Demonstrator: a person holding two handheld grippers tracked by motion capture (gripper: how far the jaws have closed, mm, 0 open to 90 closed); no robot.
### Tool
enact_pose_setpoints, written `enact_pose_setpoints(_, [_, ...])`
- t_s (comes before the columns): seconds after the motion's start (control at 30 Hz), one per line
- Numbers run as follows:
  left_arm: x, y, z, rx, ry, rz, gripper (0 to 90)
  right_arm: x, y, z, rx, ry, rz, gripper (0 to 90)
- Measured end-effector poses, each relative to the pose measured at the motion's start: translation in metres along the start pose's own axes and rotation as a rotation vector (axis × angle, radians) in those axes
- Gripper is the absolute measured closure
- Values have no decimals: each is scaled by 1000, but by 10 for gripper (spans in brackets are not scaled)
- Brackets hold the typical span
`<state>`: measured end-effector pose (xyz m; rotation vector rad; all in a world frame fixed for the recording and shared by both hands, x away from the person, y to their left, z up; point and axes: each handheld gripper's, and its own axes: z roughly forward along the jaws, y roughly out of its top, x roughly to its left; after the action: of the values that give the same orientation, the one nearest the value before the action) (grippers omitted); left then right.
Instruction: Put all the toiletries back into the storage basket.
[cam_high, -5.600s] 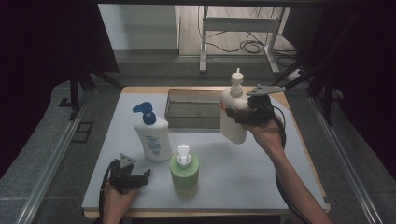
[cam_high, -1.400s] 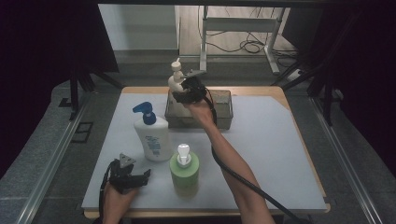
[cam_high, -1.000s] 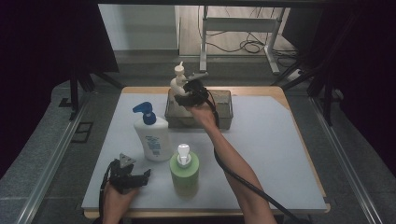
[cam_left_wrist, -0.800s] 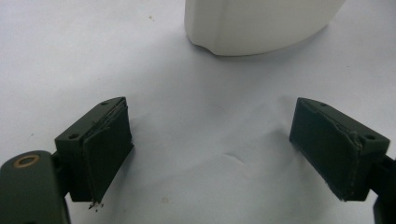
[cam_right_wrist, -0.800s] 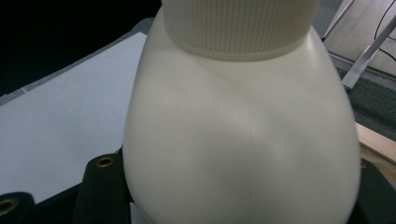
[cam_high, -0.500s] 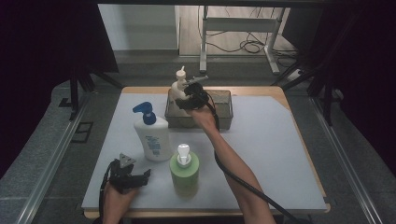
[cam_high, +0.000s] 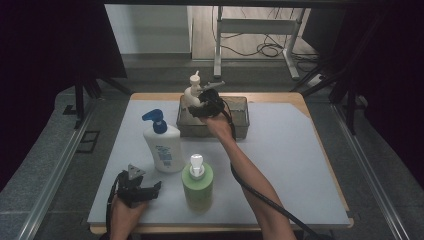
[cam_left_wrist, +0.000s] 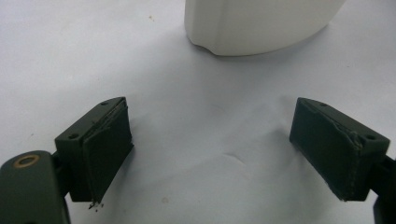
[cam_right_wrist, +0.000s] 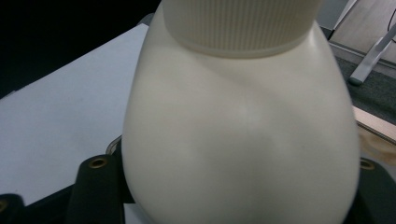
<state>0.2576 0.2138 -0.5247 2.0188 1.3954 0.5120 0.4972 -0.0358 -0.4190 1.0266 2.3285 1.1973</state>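
The 2 jaws of the right gripper (cam_high: 200, 107) are clamped on the cream pump bottle (cam_high: 192, 95), 1 on each flank of its rounded body; in the right gripper view the cream pump bottle (cam_right_wrist: 240, 135) bulges between them, its ribbed collar above. The bottle stands upright at the left end of the dark wire basket (cam_high: 240, 107), at the far side of the white mat (cam_high: 300, 165); whether its base touches the basket floor I cannot tell. The left gripper (cam_high: 137, 192) rests low on the mat's near left corner, its 2 jaws spread wide with nothing between them. Just beyond stands the white bottle with the blue pump (cam_high: 162, 145), and beside that the green bottle (cam_high: 197, 182).
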Motion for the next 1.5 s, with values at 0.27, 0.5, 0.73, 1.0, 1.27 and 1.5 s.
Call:
enact_pose_setpoints(0.27, [0,0,0,1,1,1,122,-1,0,-10,4,1,-30,274])
enact_pose_setpoints(0.5, [0,0,0,-2,0,-2,123,-5,-2,-25,5,30,-56,255])
enact_pose_setpoints(0.73, [0,0,0,0,1,0,123,-11,-7,-43,9,57,-58,291])
enact_pose_setpoints(1.0, [0,0,0,-1,2,1,123,-25,-21,-52,50,100,-46,369])
enact_pose_setpoints(1.27, [0,0,0,-2,1,1,123,-43,-30,-53,77,87,7,643])
enact_pose_setpoints(1.5, [0,0,0,0,1,0,123,-44,-35,-39,98,61,12,875])
